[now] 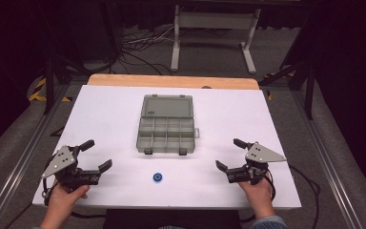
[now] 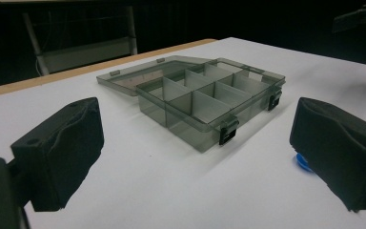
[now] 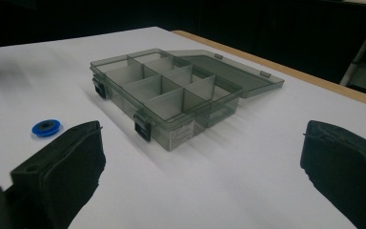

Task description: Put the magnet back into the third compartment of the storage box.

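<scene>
Both grippers' (image 1: 91, 155) (image 1: 228, 153) jaws wide apart, holding nothing.

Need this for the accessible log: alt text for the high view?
An open grey compartment box sits mid-table on a white tabletop, a small blue ring just in front. A person holds open left tongs and right tongs at either side.

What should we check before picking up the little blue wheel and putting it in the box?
1. Box lid open: ok, it lies flat behind.
2. Compartments empty: ok, as far as they show.
3. Blue wheel free to grab: ok, alone on the white table in front of the box.
4. Left gripper open and empty: ok.
5. Right gripper open and empty: ok.
6. Wheel's exact shape: cannot tell, too small.
</scene>
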### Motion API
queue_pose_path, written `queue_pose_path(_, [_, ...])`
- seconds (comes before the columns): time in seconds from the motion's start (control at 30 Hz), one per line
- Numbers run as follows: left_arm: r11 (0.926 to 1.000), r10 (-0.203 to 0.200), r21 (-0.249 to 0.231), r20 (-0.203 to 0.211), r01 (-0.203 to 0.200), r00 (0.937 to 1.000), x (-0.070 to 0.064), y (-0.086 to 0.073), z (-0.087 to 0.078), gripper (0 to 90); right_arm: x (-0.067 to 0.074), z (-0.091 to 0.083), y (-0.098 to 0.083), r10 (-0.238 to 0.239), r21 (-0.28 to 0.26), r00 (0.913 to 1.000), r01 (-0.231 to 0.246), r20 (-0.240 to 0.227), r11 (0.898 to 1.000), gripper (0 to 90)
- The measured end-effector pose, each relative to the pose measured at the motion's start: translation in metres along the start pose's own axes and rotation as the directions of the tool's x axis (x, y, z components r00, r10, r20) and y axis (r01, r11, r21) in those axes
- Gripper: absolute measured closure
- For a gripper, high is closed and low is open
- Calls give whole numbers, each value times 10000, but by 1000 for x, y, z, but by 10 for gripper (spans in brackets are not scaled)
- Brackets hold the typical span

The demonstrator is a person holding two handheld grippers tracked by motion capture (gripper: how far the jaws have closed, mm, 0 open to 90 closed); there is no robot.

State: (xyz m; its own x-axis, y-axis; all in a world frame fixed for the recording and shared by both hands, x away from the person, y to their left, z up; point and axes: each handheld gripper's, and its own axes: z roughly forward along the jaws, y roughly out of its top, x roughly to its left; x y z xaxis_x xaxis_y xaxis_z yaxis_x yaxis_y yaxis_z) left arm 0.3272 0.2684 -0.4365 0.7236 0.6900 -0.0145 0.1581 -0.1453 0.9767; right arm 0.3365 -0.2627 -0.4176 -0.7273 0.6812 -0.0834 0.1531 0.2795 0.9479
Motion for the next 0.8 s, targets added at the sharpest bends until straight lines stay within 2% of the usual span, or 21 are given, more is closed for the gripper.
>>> queue_pose_path(0.07, [10000,3,-35,-6,-3,10000,-1,0,0,49,1,3,4,3,-24,9999,-4,-106,10000,14])
queue_pose_path(0.17, [10000,58,59,25,-58,10000,-1,0,0,49,7,7,12,-241,-129,9992,237,-313,9996,15])
queue_pose_path(0.27, [9999,89,73,43,-89,10000,-1,0,1,49,10,13,18,-174,-244,9983,160,-563,9996,15])
queue_pose_path(0.47, [9999,99,79,21,-99,9999,-1,0,0,49,17,23,27,-351,-184,9958,337,-840,9993,15])
queue_pose_path(0.8, [9999,87,56,74,-88,9999,0,1,2,49,28,46,40,-511,-182,9875,489,-1494,9986,9])
